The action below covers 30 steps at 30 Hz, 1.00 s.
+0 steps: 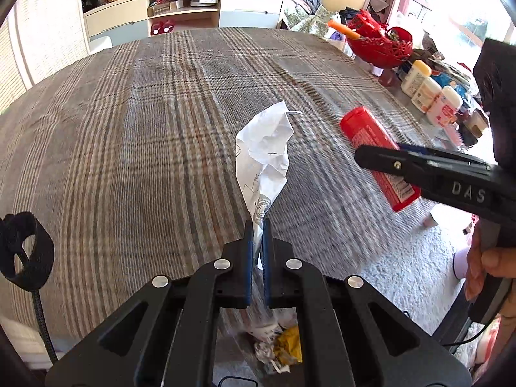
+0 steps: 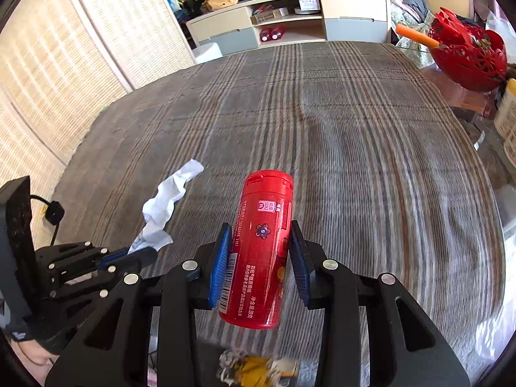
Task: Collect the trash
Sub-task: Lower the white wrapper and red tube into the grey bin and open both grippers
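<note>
Left gripper point(image 1: 257, 225): blue pads pressed together on the lower tail of a crumpled white paper point(image 1: 264, 158), which stands up and forward from the fingertips, clear of the plaid cloth point(image 1: 145, 113) below. From the right wrist view the same paper point(image 2: 166, 206) rises from that gripper point(image 2: 142, 251), off to the left.

Right gripper point(image 2: 261, 251): pinching a red cylindrical container point(image 2: 262, 248) across its middle, a blue pad on each side. Flip-top cap points away from the hand, base toward the camera; white print and a barcode on the label. Held above the cloth point(image 2: 354, 129), not resting on it. In the left wrist view the container point(image 1: 377, 158) sits slantwise in the black fingers of the right gripper point(image 1: 380, 158), just right of the paper, the two apart.

Below both grippers, at the near edge of the table: a heap of crumpled scraps, white and yellow point(image 1: 280, 345), partly hidden by the gripper bodies.

Far right of the table: red openwork bowl point(image 1: 380, 45), row of white bottles point(image 1: 429, 93). Pale cabinet point(image 1: 180, 9) behind the table.
</note>
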Each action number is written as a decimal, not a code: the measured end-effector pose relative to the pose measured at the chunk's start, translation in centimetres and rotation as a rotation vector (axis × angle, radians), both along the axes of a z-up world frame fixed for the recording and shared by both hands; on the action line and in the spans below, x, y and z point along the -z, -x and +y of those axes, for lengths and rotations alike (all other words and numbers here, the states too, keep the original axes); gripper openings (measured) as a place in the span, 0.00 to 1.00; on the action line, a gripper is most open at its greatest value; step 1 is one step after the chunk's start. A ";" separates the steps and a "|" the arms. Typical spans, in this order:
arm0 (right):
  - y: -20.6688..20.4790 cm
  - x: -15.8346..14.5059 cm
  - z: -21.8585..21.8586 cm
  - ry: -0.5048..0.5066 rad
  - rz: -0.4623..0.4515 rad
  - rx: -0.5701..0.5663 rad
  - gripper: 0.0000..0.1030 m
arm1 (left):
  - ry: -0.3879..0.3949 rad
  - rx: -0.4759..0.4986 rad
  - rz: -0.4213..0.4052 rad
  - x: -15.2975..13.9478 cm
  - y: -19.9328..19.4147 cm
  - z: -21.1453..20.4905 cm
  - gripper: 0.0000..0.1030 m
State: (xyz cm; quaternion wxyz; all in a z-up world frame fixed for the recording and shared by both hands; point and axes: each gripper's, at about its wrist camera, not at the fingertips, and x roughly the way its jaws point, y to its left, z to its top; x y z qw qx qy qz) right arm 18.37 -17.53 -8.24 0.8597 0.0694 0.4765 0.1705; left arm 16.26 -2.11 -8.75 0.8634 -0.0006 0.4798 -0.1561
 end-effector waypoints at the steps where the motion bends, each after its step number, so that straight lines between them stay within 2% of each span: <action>1: 1.0 -0.1 0.0 -0.004 0.000 -0.006 0.36 | 0.007 -0.004 -0.005 0.0 0.9 0.1 0.04; 8: 7.4 -0.2 -0.7 -0.036 -0.006 -0.016 0.36 | 0.038 -0.051 -0.038 0.7 8.0 -0.4 0.04; 11: 10.2 0.8 -0.8 -0.036 0.010 -0.030 0.36 | 0.052 -0.055 -0.030 1.8 10.9 -0.7 0.04; 15: 13.2 2.6 -0.9 -0.026 0.037 -0.037 0.36 | 0.031 -0.049 -0.024 3.4 14.0 -1.3 0.04; 22: 16.2 5.6 -1.0 -0.035 0.058 -0.026 0.36 | 0.035 -0.053 0.022 6.6 16.8 -2.0 0.04; 30: 16.9 8.7 -0.7 -0.055 0.060 0.010 0.36 | 0.020 -0.074 0.077 10.9 17.8 -2.7 0.04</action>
